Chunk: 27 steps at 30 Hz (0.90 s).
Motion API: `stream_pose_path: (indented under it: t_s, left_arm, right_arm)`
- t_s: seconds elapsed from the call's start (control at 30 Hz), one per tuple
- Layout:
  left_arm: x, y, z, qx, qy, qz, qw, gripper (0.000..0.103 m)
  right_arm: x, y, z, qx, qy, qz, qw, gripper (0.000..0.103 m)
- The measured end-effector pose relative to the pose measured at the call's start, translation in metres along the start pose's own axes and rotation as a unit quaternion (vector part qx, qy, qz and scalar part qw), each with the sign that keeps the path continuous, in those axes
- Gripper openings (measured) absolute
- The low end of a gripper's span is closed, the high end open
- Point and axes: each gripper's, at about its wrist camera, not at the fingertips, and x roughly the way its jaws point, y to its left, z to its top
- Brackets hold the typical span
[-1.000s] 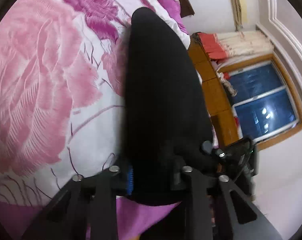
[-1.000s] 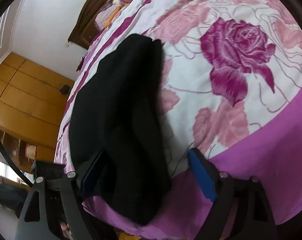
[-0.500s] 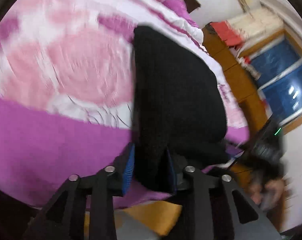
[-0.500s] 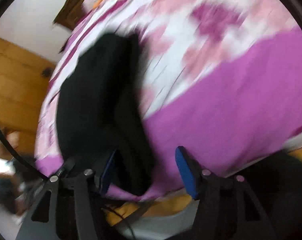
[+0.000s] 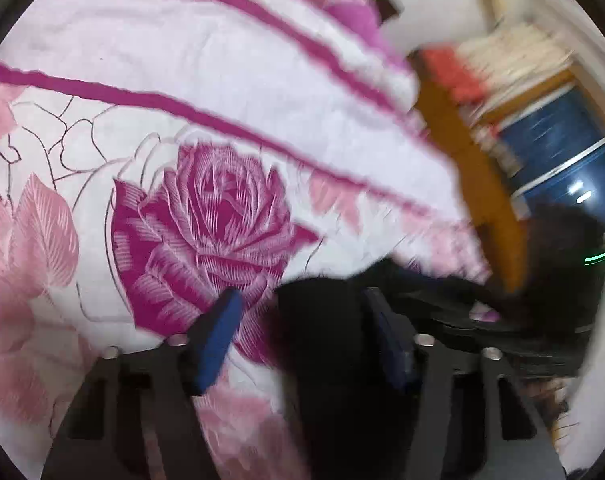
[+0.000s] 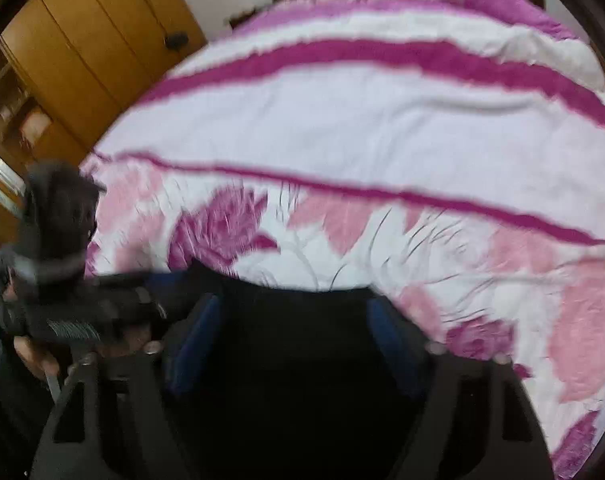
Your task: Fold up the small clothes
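The black garment [image 5: 322, 344] lies at the near edge of the bed [image 5: 230, 92], which has a cover with roses. In the left wrist view, the left tongs [image 5: 302, 332] are spread; the cloth touches the right blue pad and fills only part of the gap, so they seem released. In the right wrist view, the right tongs [image 6: 294, 332] also stand wide, with dark cloth filling the space between the blue pads; I cannot tell if they press it. The other tool is seen at the left of the garment there. I judge that one fold is being finished or a new grip is being searched. The next move needs a firm pinch on one edge of the garment, then carrying it over toward the roses.
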Motion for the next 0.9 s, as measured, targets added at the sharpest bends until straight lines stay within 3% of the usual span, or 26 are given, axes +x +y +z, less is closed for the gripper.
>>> stream_pose_path:
  t_s: [0.03, 0.07, 0.13, 0.4, 0.53, 0.6, 0.7, 0.8, 0.9]
  left_arm:
    - [-0.001, 0.002, -0.003, -0.009, 0.003, 0.006, 0.9999, 0.028]
    - [-0.001, 0.004, -0.003, -0.017, 0.014, 0.001, 0.9998, 0.026]
    - [0.002, -0.001, -0.006, -0.012, 0.022, -0.029, 0.9993, 0.026]
    - [-0.003, -0.026, -0.021, 0.027, -0.002, 0.024, 0.9993, 0.026]
    - [-0.030, -0.045, -0.027, 0.074, -0.026, 0.087, 0.9931, 0.031]
    - [-0.046, -0.056, -0.036, 0.104, -0.042, 0.100, 0.9886, 0.036]
    - [-0.067, -0.064, -0.051, 0.120, -0.041, 0.068, 0.9896, 0.042]
    - [-0.079, -0.065, -0.061, 0.093, -0.031, 0.004, 0.9952, 0.047]
    - [-0.076, -0.065, -0.072, 0.070, -0.010, -0.036, 0.9968, 0.050]
  right_arm:
    - [0.006, -0.006, -0.003, 0.011, 0.006, -0.020, 1.000, 0.010]
    - [0.005, -0.014, -0.009, 0.041, -0.003, -0.027, 0.999, 0.006]
    - [-0.001, -0.029, -0.011, 0.084, -0.024, 0.006, 0.996, 0.005]
    - [-0.019, -0.026, -0.015, 0.105, -0.096, -0.016, 0.990, 0.008]
    - [-0.032, -0.028, -0.021, 0.135, -0.094, -0.023, 0.986, 0.030]
    - [-0.064, -0.028, -0.040, 0.147, -0.136, -0.019, 0.979, 0.054]
    - [-0.102, -0.028, -0.076, 0.157, -0.176, -0.024, 0.971, 0.083]
    - [-0.124, -0.036, -0.119, 0.184, -0.183, -0.020, 0.966, 0.091]
    - [-0.122, -0.048, -0.151, 0.208, -0.159, -0.030, 0.965, 0.092]
